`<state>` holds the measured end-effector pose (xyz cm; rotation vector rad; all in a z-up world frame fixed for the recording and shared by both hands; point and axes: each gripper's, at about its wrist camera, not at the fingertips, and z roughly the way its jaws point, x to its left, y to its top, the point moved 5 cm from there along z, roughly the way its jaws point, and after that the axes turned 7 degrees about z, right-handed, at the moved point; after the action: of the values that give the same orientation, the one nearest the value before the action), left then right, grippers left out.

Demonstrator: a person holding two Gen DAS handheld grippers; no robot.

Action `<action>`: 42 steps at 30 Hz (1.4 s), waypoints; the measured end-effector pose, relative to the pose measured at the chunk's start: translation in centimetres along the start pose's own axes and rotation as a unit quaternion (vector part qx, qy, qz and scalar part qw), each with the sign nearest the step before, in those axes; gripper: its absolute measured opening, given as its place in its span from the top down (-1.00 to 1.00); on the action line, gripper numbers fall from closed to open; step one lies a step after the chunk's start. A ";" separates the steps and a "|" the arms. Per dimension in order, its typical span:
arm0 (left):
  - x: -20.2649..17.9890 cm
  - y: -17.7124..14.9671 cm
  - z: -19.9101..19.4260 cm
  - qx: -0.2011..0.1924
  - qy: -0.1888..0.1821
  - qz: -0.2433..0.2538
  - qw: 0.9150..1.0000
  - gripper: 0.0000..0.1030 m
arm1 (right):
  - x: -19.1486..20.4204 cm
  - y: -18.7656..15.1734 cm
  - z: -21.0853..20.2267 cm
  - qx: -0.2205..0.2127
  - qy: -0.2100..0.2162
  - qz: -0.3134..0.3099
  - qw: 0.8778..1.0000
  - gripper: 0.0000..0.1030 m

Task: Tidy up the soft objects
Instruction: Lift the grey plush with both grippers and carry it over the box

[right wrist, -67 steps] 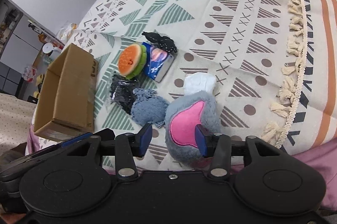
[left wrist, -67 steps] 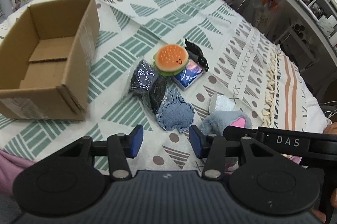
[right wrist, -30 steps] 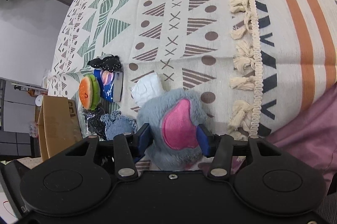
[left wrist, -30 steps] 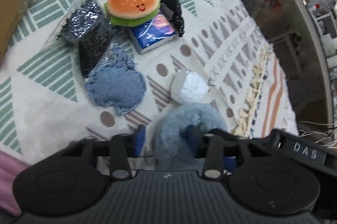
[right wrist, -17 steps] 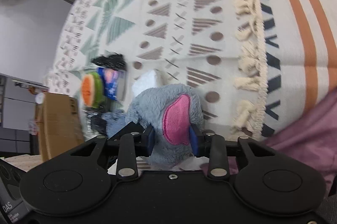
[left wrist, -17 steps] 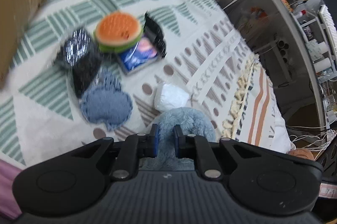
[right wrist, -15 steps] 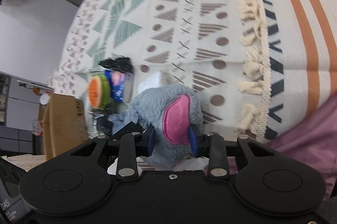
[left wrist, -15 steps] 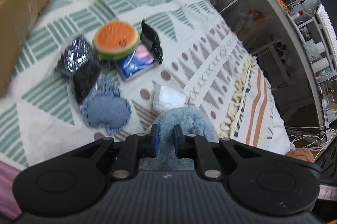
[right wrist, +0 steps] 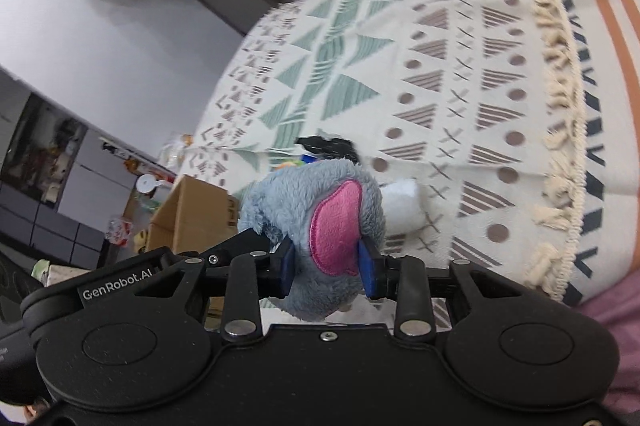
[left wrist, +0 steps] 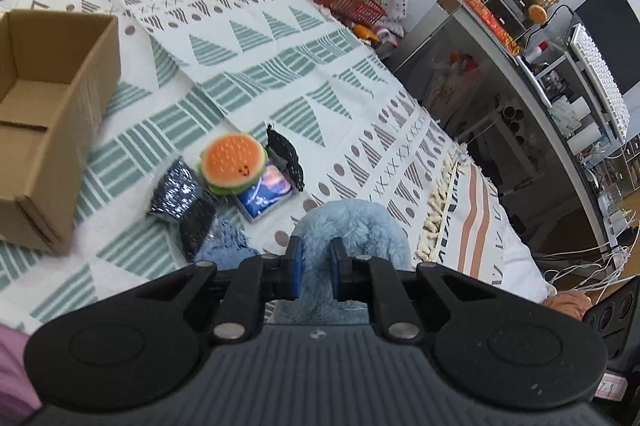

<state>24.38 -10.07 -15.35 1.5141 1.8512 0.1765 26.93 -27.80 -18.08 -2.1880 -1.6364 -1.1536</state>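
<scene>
Claws both clamped on one grey-blue plush toy (right wrist: pixel 316 214), blue pads pressed into the fur. Left claw (left wrist: pixel 316 262) nearly closed on a thin fold of plush; right claw (right wrist: pixel 326 264) held wider, pads either side of the pink felt patch (right wrist: pixel 334 228). Toy sits raised above the patterned cloth (left wrist: pixel 248 66) covering the desk.

Left view: blue fuzzy pad (left wrist: pixel 224 246) on cloth at 10 o'clock from the claw, touching a black glittery pouch (left wrist: pixel 182 200). Beyond, at 11 o'clock: hamburger plush (left wrist: pixel 234 164) resting partly on a blue packet (left wrist: pixel 266 192), black item (left wrist: pixel 286 158) against its far edge. Open cardboard box (left wrist: pixel 56 138) farther left, interior visible portion bare.

Right view: white soft bundle (right wrist: pixel 404 204) on cloth, just beside the toy at 1 o'clock.
</scene>
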 end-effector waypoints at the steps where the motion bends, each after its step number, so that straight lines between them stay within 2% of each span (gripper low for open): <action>1: 0.1 0.1 -0.3 -0.002 0.000 0.002 1.000 0.75 | 0.3 0.0 0.0 -0.001 0.005 -0.006 1.000 0.38; 14: 2.8 1.9 -3.7 -0.029 -0.006 0.010 1.000 0.75 | 4.8 -0.6 0.7 -0.018 0.048 -0.081 0.995 0.39; 20: 4.5 3.4 -5.2 -0.045 0.000 0.013 0.999 0.75 | 7.2 -0.4 1.8 -0.019 0.069 -0.095 0.993 0.40; 33: 11.0 6.3 -7.9 -0.077 0.016 -0.019 0.997 0.75 | 14.3 -1.6 5.7 -0.003 0.081 -0.145 0.986 0.40; 42: 15.8 7.2 -9.1 -0.112 0.029 -0.049 0.992 0.75 | 18.4 -2.8 8.6 0.007 0.087 -0.175 0.981 0.40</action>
<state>23.94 9.27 -11.93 1.2737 1.8787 0.3716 30.28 -8.33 -12.54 -1.7739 -1.9918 -1.3689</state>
